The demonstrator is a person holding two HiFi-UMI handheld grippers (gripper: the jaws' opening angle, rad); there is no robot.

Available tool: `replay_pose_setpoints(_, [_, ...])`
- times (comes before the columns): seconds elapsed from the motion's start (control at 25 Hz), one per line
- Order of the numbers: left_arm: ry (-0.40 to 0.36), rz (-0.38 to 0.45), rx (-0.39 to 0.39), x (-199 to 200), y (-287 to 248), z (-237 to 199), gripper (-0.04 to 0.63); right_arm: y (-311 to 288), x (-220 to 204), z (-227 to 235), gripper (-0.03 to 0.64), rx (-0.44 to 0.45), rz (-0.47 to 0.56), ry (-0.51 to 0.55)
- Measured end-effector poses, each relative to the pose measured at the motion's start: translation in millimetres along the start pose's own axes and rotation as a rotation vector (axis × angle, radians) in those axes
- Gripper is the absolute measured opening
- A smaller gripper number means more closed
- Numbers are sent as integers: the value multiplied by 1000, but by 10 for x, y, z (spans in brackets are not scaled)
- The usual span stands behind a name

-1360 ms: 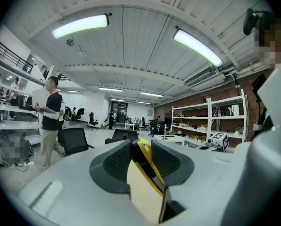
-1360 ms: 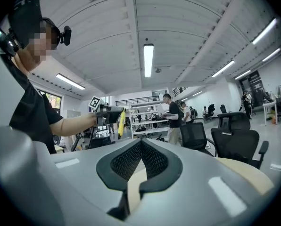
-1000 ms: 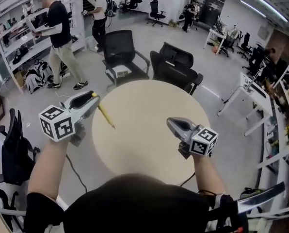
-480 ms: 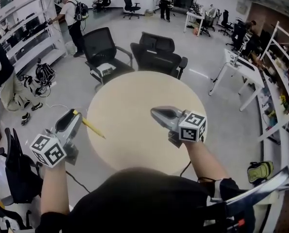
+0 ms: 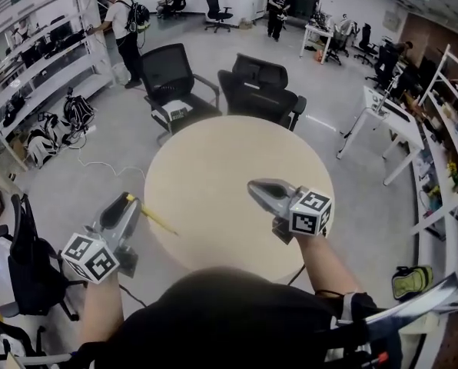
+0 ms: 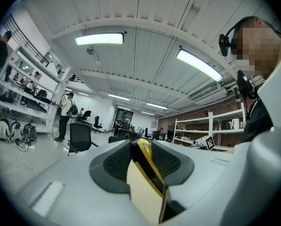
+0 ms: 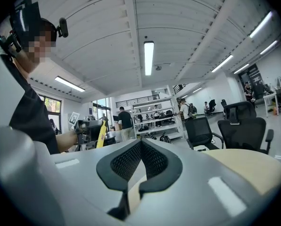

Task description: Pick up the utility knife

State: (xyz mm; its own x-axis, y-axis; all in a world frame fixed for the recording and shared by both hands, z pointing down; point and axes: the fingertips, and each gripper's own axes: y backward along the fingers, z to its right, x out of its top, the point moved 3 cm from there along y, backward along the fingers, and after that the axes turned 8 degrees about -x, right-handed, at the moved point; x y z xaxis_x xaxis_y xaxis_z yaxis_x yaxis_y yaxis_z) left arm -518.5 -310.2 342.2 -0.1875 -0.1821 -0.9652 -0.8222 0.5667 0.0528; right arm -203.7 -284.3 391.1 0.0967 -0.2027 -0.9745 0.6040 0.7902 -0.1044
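Observation:
The utility knife is slim, yellow and black. My left gripper is shut on its handle, just off the left edge of the round beige table, and the blade end points over the tabletop. In the left gripper view the knife stands on edge between the two dark pads. My right gripper hovers over the right half of the table, shut with nothing in it. In the right gripper view its pads meet, and the left gripper with the yellow knife shows beyond them.
Two black office chairs stand behind the table. Shelving lines the left wall, with a person at it. Another black chair is at the lower left. White desks stand to the right.
My left gripper has sunk and drawn back toward me with the knife, from beside the table's left edge to lower left. The right gripper has hardly moved.

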Motion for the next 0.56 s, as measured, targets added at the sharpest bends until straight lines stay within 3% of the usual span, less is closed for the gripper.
replay_pose_setpoints(0.56, [-16,26,-19,85,72,-23,137,-105,35,-69,12,8,0,21])
